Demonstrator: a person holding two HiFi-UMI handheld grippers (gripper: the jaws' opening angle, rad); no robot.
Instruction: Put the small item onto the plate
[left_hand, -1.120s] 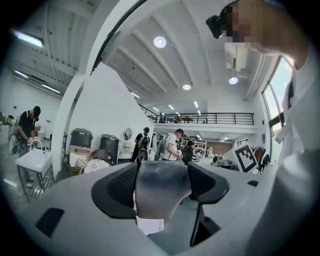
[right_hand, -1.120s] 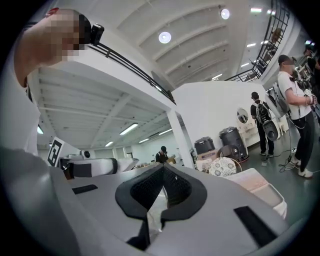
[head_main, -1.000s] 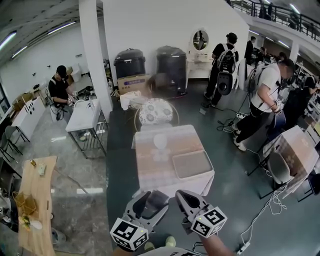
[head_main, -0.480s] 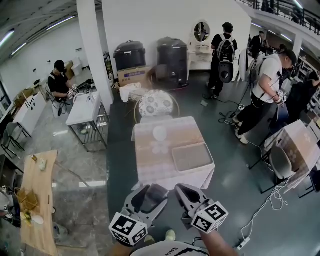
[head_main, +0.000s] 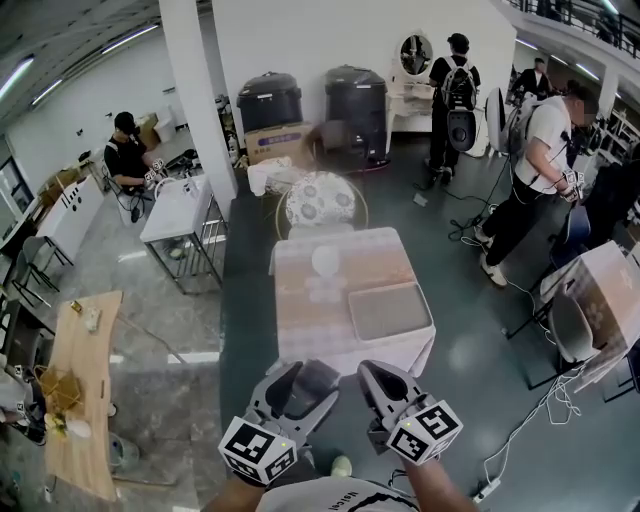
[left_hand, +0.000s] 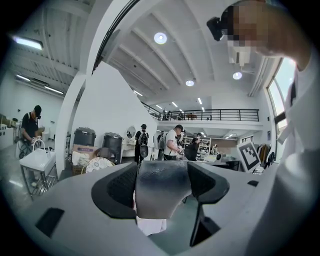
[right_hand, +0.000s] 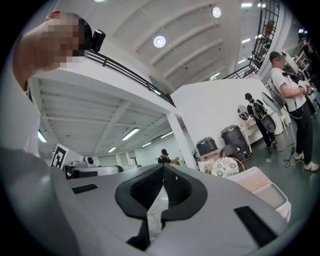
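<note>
In the head view the left gripper (head_main: 305, 376), jaws closed on the dark small item (head_main: 311, 386), and the right gripper (head_main: 386, 373), jaws together, have both risen slightly toward 12 o'clock. More of the holder's shirt (head_main: 330, 497) now shows at 6 o'clock. The bench (head_main: 300, 320) has slid a little up and toward 1 o'clock in the picture, and the person in white (head_main: 545, 150) at 2 o'clock now stands closer to the right edge.
</note>
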